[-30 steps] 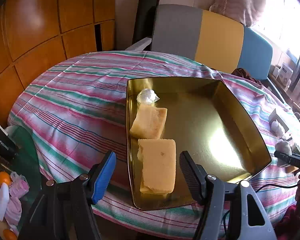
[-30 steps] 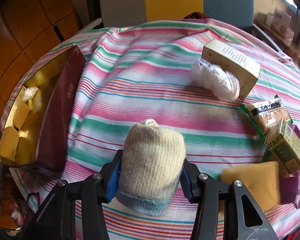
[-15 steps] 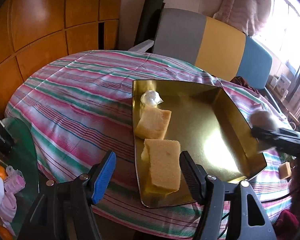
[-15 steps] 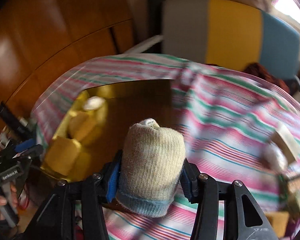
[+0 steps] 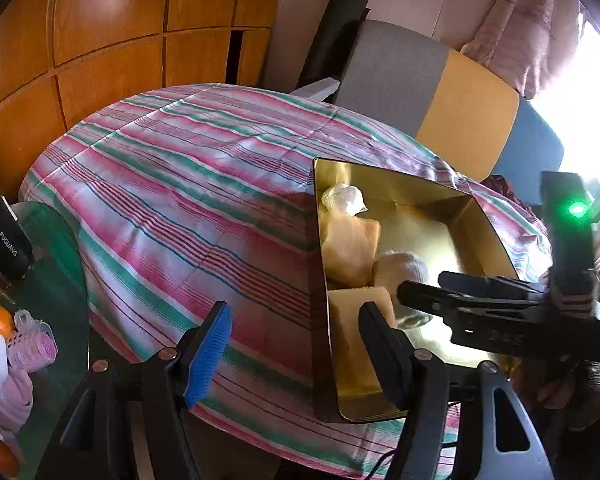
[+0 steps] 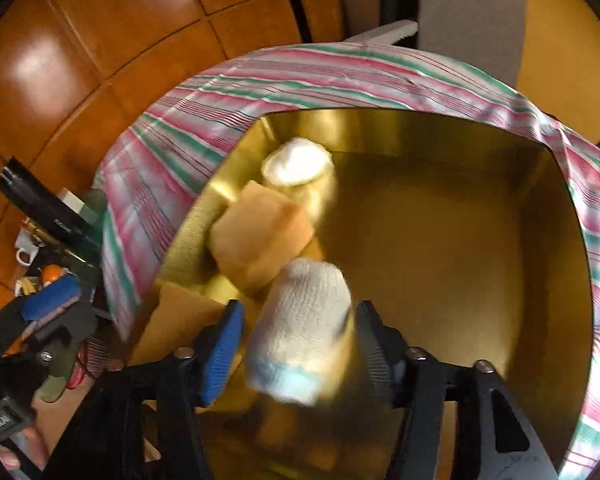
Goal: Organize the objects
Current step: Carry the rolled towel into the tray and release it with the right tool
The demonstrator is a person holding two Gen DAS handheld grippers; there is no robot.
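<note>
Socks [image 6: 300, 320], rolled, now hang over the gold tray [image 6: 480, 260], at six o'clock of it; right gripper [image 6: 300, 344] jaws just spread (bundle loose between them); left gripper [image 5: 296, 344] gapes empty.

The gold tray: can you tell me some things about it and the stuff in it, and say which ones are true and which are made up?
1. The gold tray sits on a striped tablecloth. True.
2. The rolled sock lies between the right gripper and its pads press on it. False: there are gaps on both sides; the jaws have just been opening.
3. Yellow sponges lie in the tray. True.
4. The tray is full of oranges. False: it holds sponges, the sock and a small white bundle.
5. The left gripper holds nothing. True.
</note>
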